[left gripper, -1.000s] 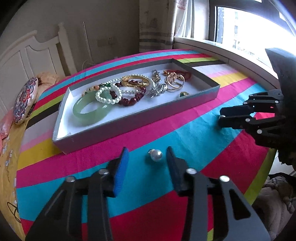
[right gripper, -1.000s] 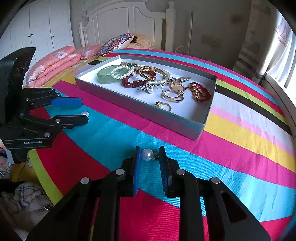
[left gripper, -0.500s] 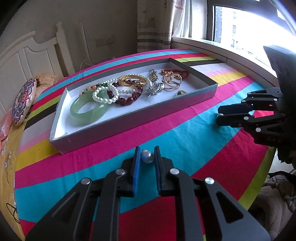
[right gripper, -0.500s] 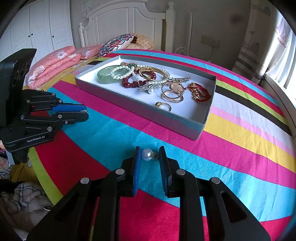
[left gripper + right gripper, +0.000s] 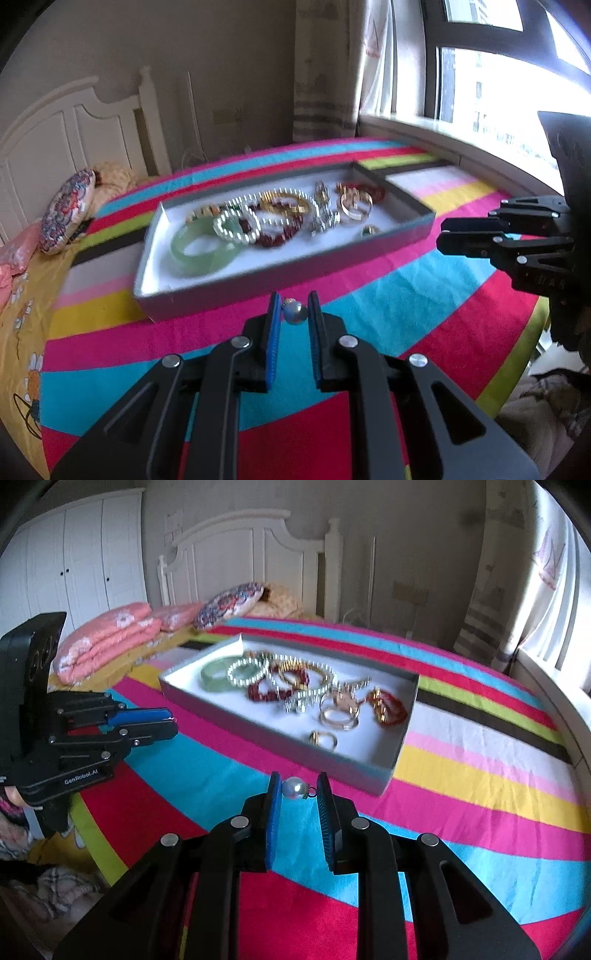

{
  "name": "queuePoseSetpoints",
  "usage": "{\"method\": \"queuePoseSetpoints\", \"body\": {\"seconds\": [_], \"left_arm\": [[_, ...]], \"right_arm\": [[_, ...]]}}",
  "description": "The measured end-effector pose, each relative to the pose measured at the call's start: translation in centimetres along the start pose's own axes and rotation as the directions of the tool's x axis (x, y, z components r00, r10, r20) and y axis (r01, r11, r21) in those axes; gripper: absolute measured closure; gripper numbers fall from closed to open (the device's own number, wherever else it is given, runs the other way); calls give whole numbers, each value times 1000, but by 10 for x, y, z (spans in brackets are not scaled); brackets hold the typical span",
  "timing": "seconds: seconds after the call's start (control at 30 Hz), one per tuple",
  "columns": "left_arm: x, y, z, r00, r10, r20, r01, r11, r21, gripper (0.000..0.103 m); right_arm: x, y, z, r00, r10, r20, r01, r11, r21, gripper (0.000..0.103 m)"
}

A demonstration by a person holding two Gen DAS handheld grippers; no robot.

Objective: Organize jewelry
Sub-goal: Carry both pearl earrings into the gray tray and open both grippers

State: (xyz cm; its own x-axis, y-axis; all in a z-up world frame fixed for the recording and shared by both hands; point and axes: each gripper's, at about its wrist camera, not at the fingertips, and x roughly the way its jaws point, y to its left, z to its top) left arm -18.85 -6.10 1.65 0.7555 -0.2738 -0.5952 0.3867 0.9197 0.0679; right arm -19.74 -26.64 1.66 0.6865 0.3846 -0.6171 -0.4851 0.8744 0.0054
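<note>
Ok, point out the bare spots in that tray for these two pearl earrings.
Bare tray floor lies along the near wall beside the small ring, and in the corner by the jade bangle. The middle is crowded with tangled bracelets.

White "GenRobot.AI" lettering on the black body of the left tongs (image 5: 162,722)

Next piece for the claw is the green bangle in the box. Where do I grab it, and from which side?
Take the green bangle by its near-left arc, coming from above with one finger inside the ring and one outside. It lies flat on the box floor, and the pearl bracelet overlaps its far-right side, so the bare arc is likely cleanest. Both claws already hold pearls.
</note>
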Motion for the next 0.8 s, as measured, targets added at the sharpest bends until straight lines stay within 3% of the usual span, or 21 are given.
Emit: {"method": "queuePoseSetpoints", "body": {"seconds": [0.33, 0.8], "left_arm": [[-29, 14, 22, 992, -4, 125, 14, 997, -79, 89], [-3, 32, 56, 990, -2, 142, 29, 981, -189, 89]], "right_arm": [[-8, 10, 16, 997, -6, 83, 7, 1000, -14, 82], [26, 17, 47, 995, 17, 99, -16, 1000, -8, 82]]}}
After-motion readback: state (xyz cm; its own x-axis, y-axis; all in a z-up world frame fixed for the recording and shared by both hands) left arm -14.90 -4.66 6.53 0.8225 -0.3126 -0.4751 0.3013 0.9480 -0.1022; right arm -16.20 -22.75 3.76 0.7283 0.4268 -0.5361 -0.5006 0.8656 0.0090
